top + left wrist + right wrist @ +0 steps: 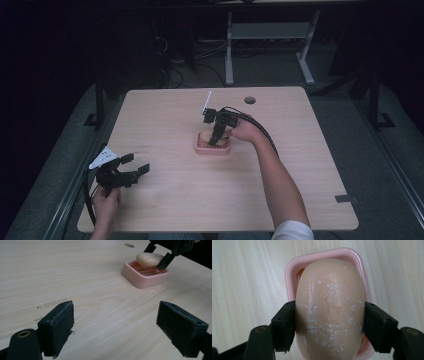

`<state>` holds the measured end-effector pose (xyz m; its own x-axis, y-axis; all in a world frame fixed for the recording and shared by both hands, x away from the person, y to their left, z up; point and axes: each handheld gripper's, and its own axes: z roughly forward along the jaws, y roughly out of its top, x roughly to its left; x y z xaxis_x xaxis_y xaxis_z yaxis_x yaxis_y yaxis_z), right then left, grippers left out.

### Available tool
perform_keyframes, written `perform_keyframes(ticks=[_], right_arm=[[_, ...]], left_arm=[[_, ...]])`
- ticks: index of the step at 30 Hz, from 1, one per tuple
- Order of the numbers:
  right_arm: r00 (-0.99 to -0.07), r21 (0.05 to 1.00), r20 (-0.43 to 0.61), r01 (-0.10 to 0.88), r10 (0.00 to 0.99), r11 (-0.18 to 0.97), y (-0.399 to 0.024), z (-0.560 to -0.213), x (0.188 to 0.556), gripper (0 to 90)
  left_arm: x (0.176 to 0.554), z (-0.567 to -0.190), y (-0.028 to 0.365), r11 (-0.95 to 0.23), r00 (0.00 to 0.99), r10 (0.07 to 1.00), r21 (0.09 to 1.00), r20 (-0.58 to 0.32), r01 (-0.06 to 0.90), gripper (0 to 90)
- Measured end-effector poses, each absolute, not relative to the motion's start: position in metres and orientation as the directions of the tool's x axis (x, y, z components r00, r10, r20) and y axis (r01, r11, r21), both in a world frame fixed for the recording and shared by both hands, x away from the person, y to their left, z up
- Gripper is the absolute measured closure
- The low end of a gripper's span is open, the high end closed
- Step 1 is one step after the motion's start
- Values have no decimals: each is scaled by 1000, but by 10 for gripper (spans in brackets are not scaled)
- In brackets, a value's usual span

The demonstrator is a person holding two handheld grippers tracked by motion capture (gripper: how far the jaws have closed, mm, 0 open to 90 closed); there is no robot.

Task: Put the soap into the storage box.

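Note:
A pale oval soap bar (329, 307) is held across its width by my right gripper (329, 325), which is shut on it with a pad against each long side. Directly beneath is a pink soap dish (322, 255) with a ribbed insert. In the left gripper view the soap bar (149, 259) sits low in the dish (142, 280), and I cannot tell whether it rests on the ribs. The dish (200, 149) lies at the table's middle with the right gripper (216, 141) pointing down into it. My left gripper (135, 164) hovers open near the front left edge, nothing between its pads (58, 325).
The light wooden table (165, 115) has a round cable hole (250, 100) at the back and a dark tape strip (346, 198) near the front right corner. Behind the table stands a white desk frame (229, 50) on a dark floor.

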<state>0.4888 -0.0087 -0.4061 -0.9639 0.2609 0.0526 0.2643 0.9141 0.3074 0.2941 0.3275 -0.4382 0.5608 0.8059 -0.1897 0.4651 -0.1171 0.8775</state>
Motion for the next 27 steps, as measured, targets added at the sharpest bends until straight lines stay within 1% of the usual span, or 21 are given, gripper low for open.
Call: perform_keyframes(ticks=[7, 15, 27], right_arm=[[-964, 305, 59, 263, 258, 915, -7, -408, 490, 317], [-967, 282, 62, 253, 246, 925, -5, -414, 489, 317], [-967, 280, 60, 255, 248, 925, -4, -415, 489, 316]], left_arm=[[294, -438, 327, -118, 560, 807, 876, -190, 467, 142], [295, -439, 328, -118, 560, 807, 877, -189, 466, 142], [294, -438, 327, -116, 563, 804, 879, -191, 463, 142]])
